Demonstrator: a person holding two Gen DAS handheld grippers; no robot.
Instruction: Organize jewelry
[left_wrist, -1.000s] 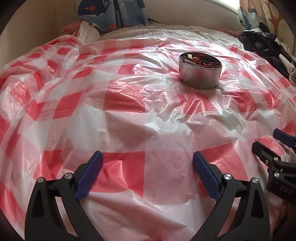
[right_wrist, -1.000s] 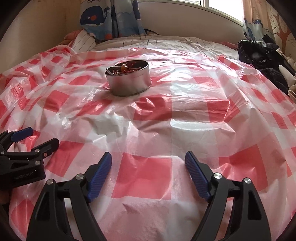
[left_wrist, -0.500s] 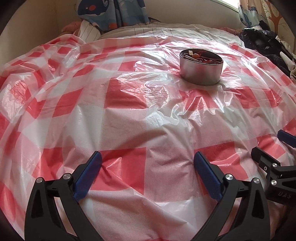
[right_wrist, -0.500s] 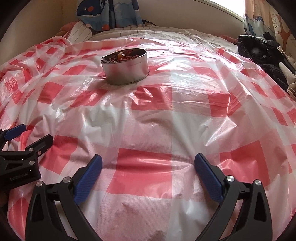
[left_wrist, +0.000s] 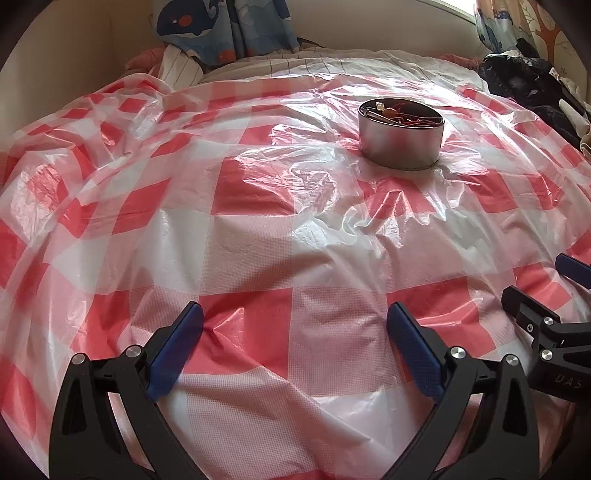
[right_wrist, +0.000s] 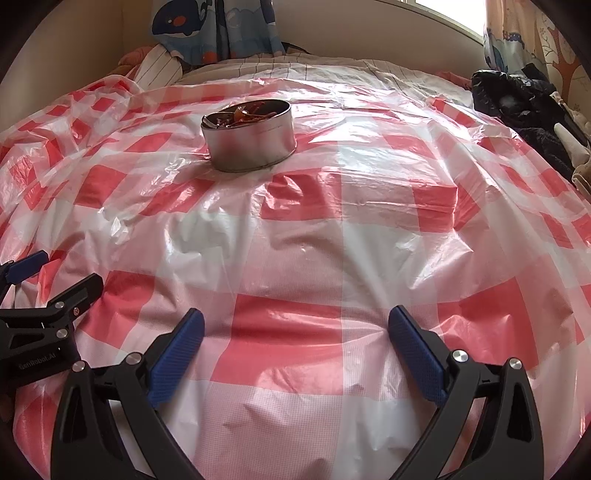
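**Op:** Both sets of jaws stand wide with nothing between them. The right gripper (right_wrist: 295, 328) has just been opening and shows only the red-checked plastic sheet (right_wrist: 288, 350) in its gap; the left gripper (left_wrist: 295, 325) is likewise spread and empty.

**Lead:** Where's the jewelry?

**Op:** In the round metal tin (right_wrist: 249, 142), well ahead. From the right wrist view it sits at about eleven o'clock; from the left, the tin (left_wrist: 400, 142) is near one o'clock. Reddish pieces lie tangled inside; I can't tell one from another.

**Lead:** So the step, I'd judge, is a reach to the tin. How to do it well?

**Op:** Probably steady the tin wall with one gripper. It sits on soft bedding under slippery plastic and could tip. Bring the other in from above and pinch a single piece.

**Lead:** Beyond it?

**Op:** Dark clothes (right_wrist: 517, 99) at two o'clock, whale curtain (right_wrist: 207, 26) at twelve.
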